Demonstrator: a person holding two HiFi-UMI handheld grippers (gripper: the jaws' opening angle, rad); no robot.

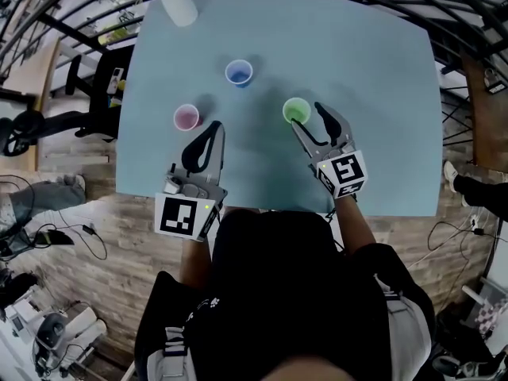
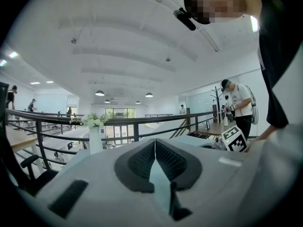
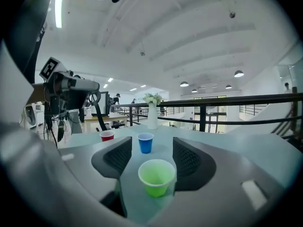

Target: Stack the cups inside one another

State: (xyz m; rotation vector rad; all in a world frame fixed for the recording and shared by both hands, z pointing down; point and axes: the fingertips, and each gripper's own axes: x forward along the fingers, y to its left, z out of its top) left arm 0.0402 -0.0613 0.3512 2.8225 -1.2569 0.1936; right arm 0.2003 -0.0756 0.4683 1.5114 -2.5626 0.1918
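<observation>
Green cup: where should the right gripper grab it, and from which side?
Take the green cup by its side wall just under the rim, coming in level from the person's side. It stands upright, mouth up, and narrows toward the base, so a high grip should hold best. The right gripper is open with the cup between its jaws, not yet gripped.

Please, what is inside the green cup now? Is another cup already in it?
Nothing shows inside the green cup: from above, only its own green inside is seen, with no other cup in it. The table under its base is covered.
</observation>
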